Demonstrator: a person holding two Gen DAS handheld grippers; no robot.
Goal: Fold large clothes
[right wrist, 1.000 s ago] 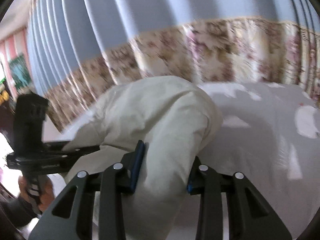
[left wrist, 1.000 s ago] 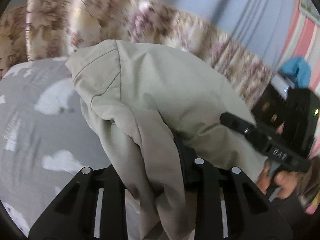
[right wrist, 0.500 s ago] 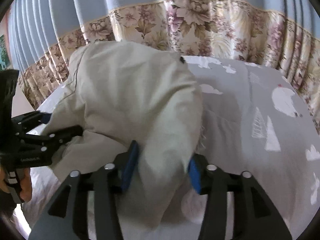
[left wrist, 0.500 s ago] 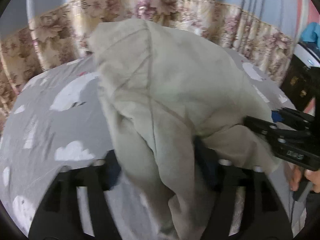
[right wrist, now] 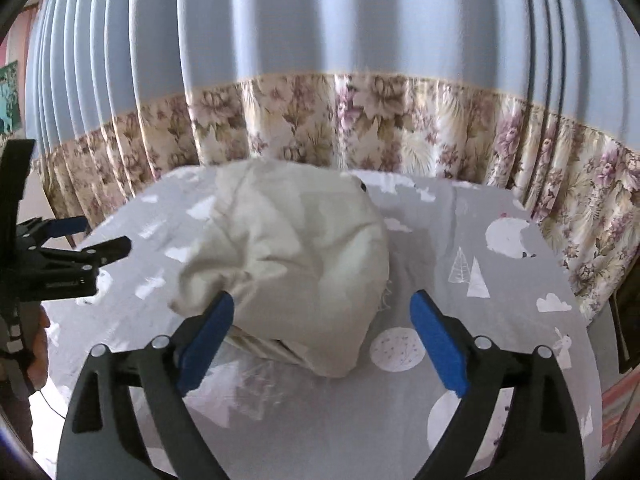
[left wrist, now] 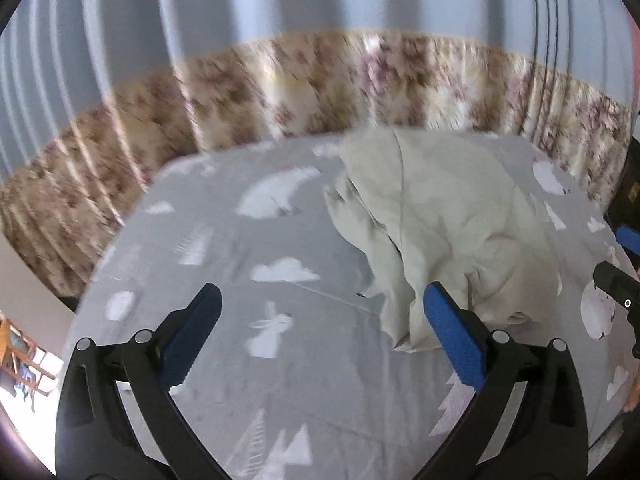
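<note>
A cream garment [left wrist: 436,216] lies bunched in a loose heap on the grey patterned bed sheet [left wrist: 256,248]. My left gripper [left wrist: 320,308] is drawn back from it, its jaws opening wide; only sheet shows between the blue pads, and the cloth's near corner lies just past the right pad. In the right wrist view the same cream garment [right wrist: 296,256] sits ahead of my right gripper [right wrist: 320,316], whose jaws are also opening; the heap's near edge reaches between the pads without touching them. The left gripper [right wrist: 100,240] shows at the left edge there.
A curtain, blue above and floral below [right wrist: 360,120], hangs close behind the bed's far edge. Dark furniture [left wrist: 628,184] stands at the right of the bed. A person's hand [right wrist: 38,344] holds the left tool's grip. Bare sheet lies to the left of the heap.
Both grippers have let go of the garment and pulled back and up. The cloth, held up before, has dropped into a heap on the sheet. Both pairs of jaws have spread wide.
</note>
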